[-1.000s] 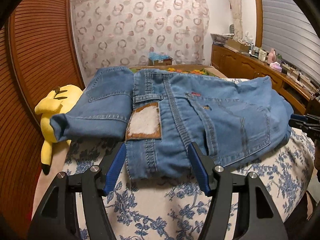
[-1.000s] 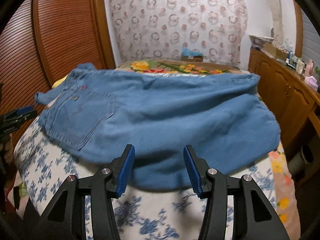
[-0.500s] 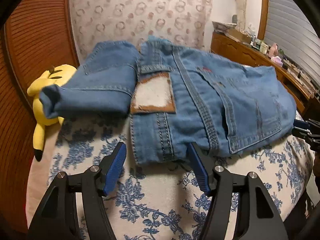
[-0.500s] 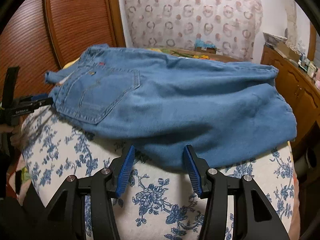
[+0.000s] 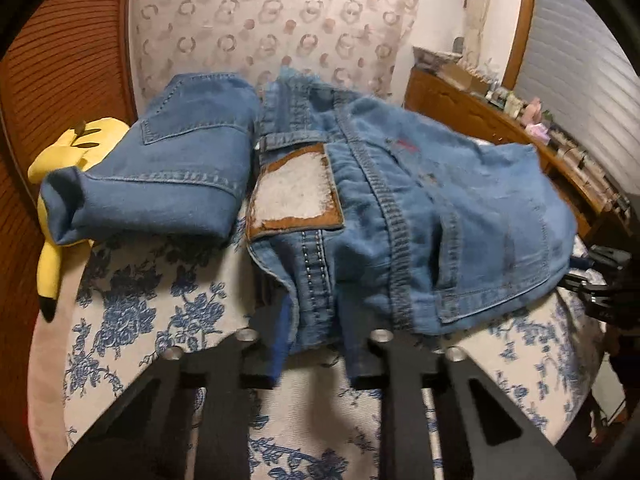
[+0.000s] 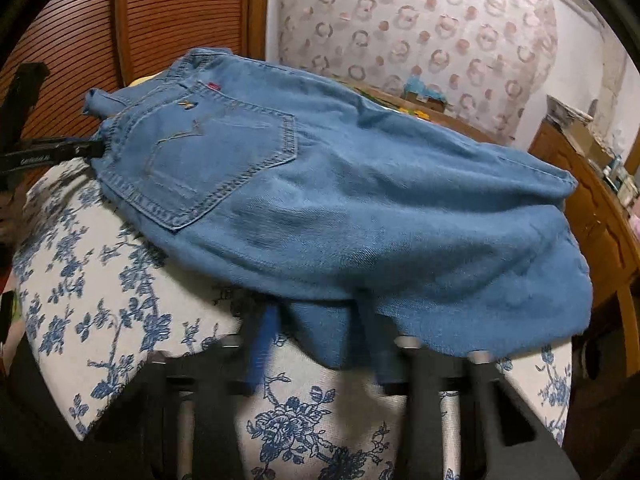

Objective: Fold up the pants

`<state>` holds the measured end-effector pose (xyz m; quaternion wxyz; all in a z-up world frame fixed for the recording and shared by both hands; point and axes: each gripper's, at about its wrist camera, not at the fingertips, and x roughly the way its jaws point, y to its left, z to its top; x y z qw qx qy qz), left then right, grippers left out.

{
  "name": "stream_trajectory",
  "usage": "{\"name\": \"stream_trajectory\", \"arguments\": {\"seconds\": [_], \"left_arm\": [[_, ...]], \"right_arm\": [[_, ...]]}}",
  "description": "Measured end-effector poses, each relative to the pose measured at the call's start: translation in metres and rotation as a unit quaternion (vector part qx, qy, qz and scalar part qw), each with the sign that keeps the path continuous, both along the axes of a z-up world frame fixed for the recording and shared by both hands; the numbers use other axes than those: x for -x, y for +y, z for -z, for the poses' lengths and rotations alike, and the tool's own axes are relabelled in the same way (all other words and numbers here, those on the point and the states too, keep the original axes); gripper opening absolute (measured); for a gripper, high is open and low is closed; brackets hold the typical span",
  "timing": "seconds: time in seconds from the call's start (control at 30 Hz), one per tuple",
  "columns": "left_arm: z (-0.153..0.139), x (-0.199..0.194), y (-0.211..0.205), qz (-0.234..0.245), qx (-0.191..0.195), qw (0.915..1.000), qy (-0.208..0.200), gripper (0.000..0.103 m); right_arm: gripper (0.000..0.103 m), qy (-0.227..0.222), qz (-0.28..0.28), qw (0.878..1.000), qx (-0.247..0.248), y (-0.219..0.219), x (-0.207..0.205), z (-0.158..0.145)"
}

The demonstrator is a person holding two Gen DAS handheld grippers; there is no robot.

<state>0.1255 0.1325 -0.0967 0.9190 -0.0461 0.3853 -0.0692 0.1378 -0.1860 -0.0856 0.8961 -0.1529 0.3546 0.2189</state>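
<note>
A bedroom in a home

The landmark is a bed under a white sheet printed with blue flowers (image 5: 168, 312). At its left edge lies a yellow plush toy (image 5: 60, 200) against a slatted brown wooden wardrobe door (image 6: 176, 12); behind it hangs a ring-patterned pale curtain (image 5: 272, 24); to its right runs a cluttered low wooden dresser (image 5: 480, 120).

jeans x2 (image 5: 420, 216) (image 5: 168, 176) | plush toy x1 (image 5: 60, 168) | grippers x2 (image 5: 316, 340) (image 6: 320, 336)
</note>
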Motion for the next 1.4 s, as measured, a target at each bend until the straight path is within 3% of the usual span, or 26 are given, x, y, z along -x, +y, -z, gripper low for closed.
{"name": "stream_trajectory", "arguments": {"seconds": [0.03,0.13,0.43,0.7,0.87,1.1,1.2,1.3,1.37,1.4], "left_arm": [[-0.003,0.002,-0.004,0.002,-0.012,0.9999,-0.005,0.018],[-0.018,0.009,-0.011,0.0,-0.03,0.9991,-0.031,0.016],[-0.095,0.04,-0.005,-0.017,-0.035,0.9925,-0.116,0.015],[-0.125,0.092,0.023,-0.044,-0.023,0.9876,-0.149,0.015],[-0.121,0.121,0.037,-0.058,-0.022,0.9886,-0.137,0.015],[-0.088,0.13,0.028,-0.052,-0.032,0.9949,-0.08,0.019],[-0.084,0.131,0.02,-0.046,-0.042,0.996,-0.065,0.026],[-0.085,0.134,0.016,-0.045,-0.046,0.9958,-0.065,0.039],[-0.088,0.136,0.016,-0.046,-0.043,0.9955,-0.071,0.059],[-0.089,0.137,0.015,-0.045,-0.039,0.9955,-0.074,0.064]], "right_arm": [[0.013,-0.005,0.0,1.0,0.003,0.0,0.001,-0.001],[0.005,-0.017,-0.004,1.0,0.003,-0.002,0.005,-0.003],[0.003,-0.086,-0.014,0.996,-0.031,-0.005,0.038,-0.059],[0.003,-0.104,-0.051,0.992,-0.049,0.013,0.088,-0.08],[0.003,-0.097,-0.079,0.99,-0.061,0.021,0.118,-0.077],[0.003,-0.056,-0.072,0.992,-0.087,-0.002,0.105,-0.07],[0.006,-0.053,-0.067,0.992,-0.098,-0.01,0.102,-0.073],[0.013,-0.048,-0.061,0.99,-0.114,-0.013,0.1,-0.077],[0.015,-0.054,-0.056,0.99,-0.122,-0.017,0.104,-0.079],[0.018,-0.057,-0.054,0.989,-0.126,-0.018,0.106,-0.079]]}}
